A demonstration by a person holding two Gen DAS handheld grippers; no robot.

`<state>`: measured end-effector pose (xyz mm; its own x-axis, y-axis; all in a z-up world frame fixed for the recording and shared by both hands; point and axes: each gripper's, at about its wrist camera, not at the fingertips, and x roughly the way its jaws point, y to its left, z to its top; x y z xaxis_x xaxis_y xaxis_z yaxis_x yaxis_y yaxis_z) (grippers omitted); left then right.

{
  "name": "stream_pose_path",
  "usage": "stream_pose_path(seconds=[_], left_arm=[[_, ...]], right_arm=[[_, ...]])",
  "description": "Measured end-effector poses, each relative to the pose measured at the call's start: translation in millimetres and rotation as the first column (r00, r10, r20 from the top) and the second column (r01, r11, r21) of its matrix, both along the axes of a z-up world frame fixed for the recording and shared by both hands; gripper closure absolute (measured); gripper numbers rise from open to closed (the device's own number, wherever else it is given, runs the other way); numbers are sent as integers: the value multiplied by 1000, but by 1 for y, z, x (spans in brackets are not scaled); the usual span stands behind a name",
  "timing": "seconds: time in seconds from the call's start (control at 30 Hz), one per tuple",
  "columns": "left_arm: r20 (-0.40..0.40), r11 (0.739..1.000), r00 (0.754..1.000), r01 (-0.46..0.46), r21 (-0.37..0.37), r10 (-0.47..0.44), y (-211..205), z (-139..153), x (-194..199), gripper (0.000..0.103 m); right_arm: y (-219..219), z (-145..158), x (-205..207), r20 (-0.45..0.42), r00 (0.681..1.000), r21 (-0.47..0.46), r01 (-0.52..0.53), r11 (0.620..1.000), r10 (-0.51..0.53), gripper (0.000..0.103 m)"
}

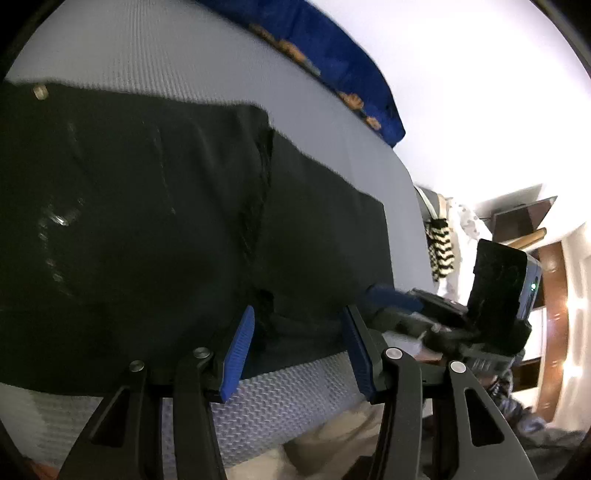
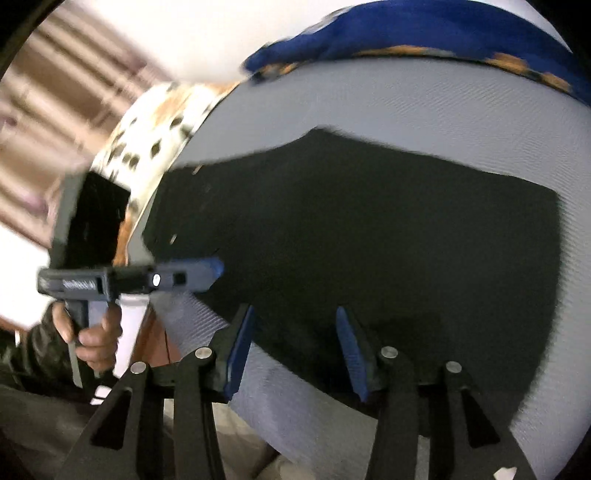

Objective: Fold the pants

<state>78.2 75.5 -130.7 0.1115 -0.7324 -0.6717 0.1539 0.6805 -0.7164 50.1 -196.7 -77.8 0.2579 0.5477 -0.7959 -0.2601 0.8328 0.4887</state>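
Left wrist view: black pants [image 1: 147, 221] lie just beyond parted fingers [image 1: 240, 347].

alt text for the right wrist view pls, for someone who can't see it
Dark pants lie spread flat on a pale grey textured bed cover, with the right gripper open just above their near edge, nothing between its blue pads. At left a hand holds the left gripper near the pants' edge; a blue patterned cloth lies beyond.
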Motion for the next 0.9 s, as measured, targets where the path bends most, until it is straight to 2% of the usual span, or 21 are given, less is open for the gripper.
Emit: stream_pose_path(seconds=[0.07, 0.17, 0.27, 0.4, 0.43, 0.47, 0.73, 0.83, 0.9], left_arm=[[-36, 1000, 999, 10, 5, -10, -7, -7, 3, 53], [-78, 999, 997, 19, 25, -17, -16, -16, 4, 53], [-99, 998, 995, 18, 61, -12, -22, -25, 4, 53], [-109, 999, 994, -21, 38, 25, -22, -26, 9, 53], [-109, 999, 993, -32, 35, 35, -23, -26, 10, 65], [-98, 999, 995, -28, 37, 32, -25, -25, 11, 97], [-57, 995, 998, 6, 95, -1, -25, -18, -6, 99], [-31, 987, 999, 35, 156, -31, -33, -24, -7, 99], [5, 980, 999, 46, 191, -48, -38, -20, -7, 97]], right_arm=[[-27, 1, -4, 1, 997, 11, 79, 997, -79, 58], [-46, -5, -6, -22, 989, 25, 149, 989, -148, 58], [-59, -13, -10, -38, 983, 42, 184, 982, -182, 58], [-59, -24, -11, -55, 980, 50, 196, 979, -193, 58], [-57, -28, -10, -61, 979, 48, 197, 979, -194, 58], [-56, -31, -10, -69, 978, 42, 198, 979, -195, 58], [-56, -39, -9, -81, 976, 48, 207, 977, -203, 58], [-55, -51, -8, -102, 976, 21, 198, 980, -195, 55], [-52, -50, -8, -85, 976, 19, 203, 979, -201, 55]])
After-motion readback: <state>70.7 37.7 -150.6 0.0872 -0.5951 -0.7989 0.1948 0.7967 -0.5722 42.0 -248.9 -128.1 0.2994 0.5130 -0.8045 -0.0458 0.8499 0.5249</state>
